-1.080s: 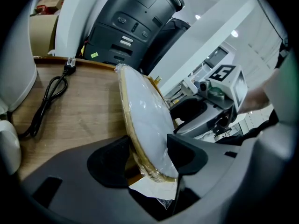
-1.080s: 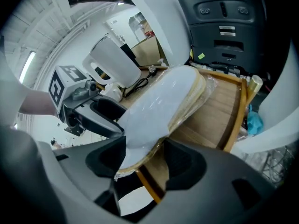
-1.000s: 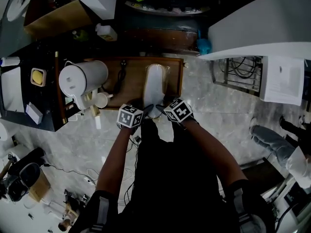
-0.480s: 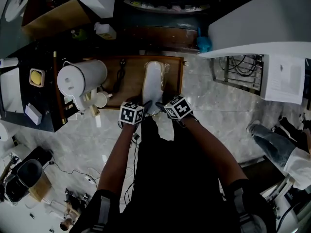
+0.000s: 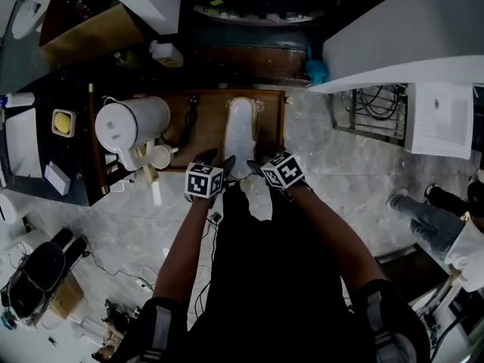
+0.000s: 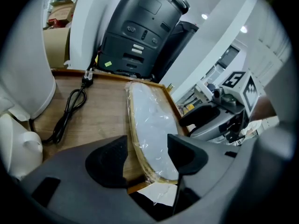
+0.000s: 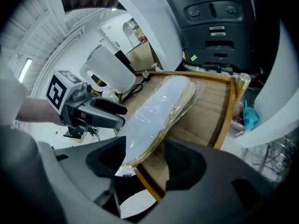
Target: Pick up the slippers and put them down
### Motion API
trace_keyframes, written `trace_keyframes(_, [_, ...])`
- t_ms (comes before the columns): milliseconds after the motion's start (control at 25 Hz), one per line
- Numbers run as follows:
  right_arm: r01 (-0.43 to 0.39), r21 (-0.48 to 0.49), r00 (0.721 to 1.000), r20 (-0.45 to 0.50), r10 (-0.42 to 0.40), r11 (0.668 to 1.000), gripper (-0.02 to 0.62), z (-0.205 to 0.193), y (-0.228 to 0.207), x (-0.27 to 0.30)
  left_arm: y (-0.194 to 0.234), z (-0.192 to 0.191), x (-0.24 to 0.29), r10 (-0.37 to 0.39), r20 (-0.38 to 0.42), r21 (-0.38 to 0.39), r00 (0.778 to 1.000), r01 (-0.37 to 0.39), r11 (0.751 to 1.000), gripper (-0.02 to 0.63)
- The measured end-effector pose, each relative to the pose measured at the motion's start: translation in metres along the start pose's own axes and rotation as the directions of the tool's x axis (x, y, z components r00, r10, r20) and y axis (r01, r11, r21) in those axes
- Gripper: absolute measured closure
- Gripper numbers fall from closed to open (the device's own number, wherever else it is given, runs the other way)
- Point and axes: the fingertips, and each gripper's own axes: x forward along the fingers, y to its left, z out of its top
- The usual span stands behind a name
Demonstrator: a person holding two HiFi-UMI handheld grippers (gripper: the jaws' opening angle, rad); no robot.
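Observation:
A pair of pale slippers (image 5: 240, 131) wrapped in clear plastic lies lengthwise on a wooden tray (image 5: 274, 123). In the head view my left gripper (image 5: 219, 159) and right gripper (image 5: 261, 162) sit at its near end, one on each side. In the left gripper view the slippers (image 6: 152, 125) run between the parted jaws of my left gripper (image 6: 147, 155), which is open. My right gripper (image 7: 145, 160) is open too, with the slippers' (image 7: 159, 108) near end by its left jaw. Neither pair of jaws presses the wrapping.
A black cable (image 5: 187, 119) lies on the tray left of the slippers. A white jug (image 5: 128, 123) and a cup (image 5: 157, 156) stand at the tray's left. A black machine (image 6: 140, 27) rises behind the tray. Marble floor (image 5: 333, 157) lies to the right.
Both grippers have eased back a little from the slippers' near end, and their tips no longer meet over it. The slippers stay flat on the tray.

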Motion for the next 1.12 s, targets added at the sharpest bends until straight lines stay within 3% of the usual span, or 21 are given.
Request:
trace_keyframes(200, [0.007,-0.022,0.999,0.052,-0.006,1.0,0.345,0.008,0.008,-0.016,-0.012,0.015,-0.015,-0.028,0.064,0.038,0.998,0.026,0.999,0.345])
trace_keyframes(520, [0.062,-0.116,0.987,0.155,-0.043,0.991,0.462,0.014,0.038,-0.048,-0.045,0.025,-0.044,-0.127,0.14,0.094,0.982,0.114,0.989,0.35])
trace_keyframes(680, [0.118,-0.155,0.974,0.213,-0.084,0.981,0.539,0.016,0.051,-0.063,-0.065,0.025,-0.063,-0.203,0.171,0.093,0.964,0.19,0.977,0.436])
trace_keyframes(800, [0.141,-0.151,0.962,0.254,-0.1,0.978,0.554,0.019,0.061,-0.071,-0.078,0.025,-0.077,-0.25,0.185,0.112,0.95,0.233,0.966,0.455])
trace_keyframes(1120, [0.192,-0.146,0.927,0.35,-0.13,0.97,0.586,0.024,0.089,-0.092,-0.097,0.029,-0.12,-0.289,0.254,0.164,0.923,0.254,0.953,0.545])
